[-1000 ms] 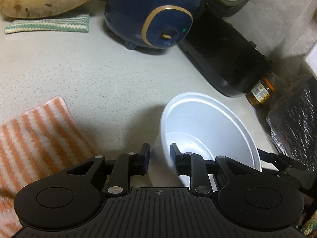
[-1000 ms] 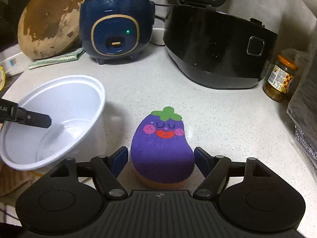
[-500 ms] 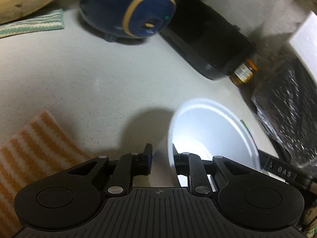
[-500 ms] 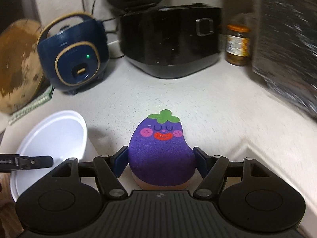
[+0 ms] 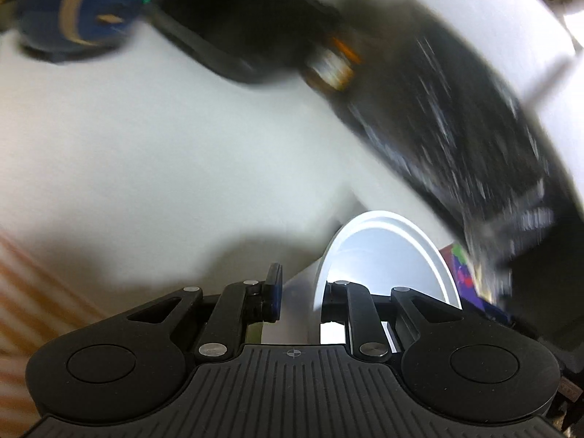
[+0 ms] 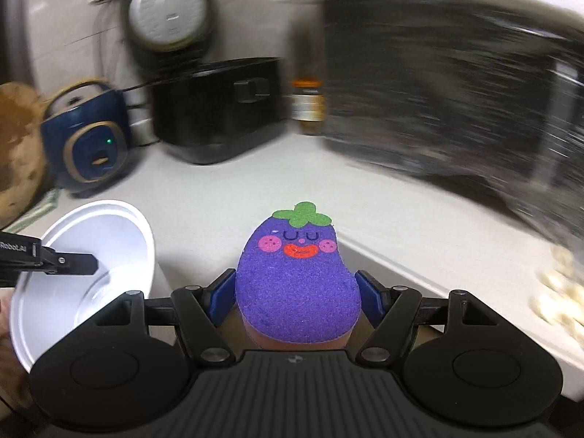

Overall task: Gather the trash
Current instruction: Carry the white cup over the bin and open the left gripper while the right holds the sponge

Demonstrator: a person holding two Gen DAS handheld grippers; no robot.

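My left gripper is shut on the rim of a white plastic bowl, one finger outside the wall and one inside, and holds it tilted above the counter. The bowl also shows in the right wrist view at the lower left with the left gripper's finger inside it. My right gripper is shut on a purple eggplant-shaped sponge, held upright between the blue pads above the counter.
A navy rice cooker, a black rice cooker with its lid up and a glass jar stand at the back. A dark foil-wrapped bulk fills the right. A wooden board leans at left. An orange striped cloth lies left.
Both grippers have swung to the right with their loads, blurring the background. The bowl and sponge are lifted higher off the counter. Grips are unchanged.
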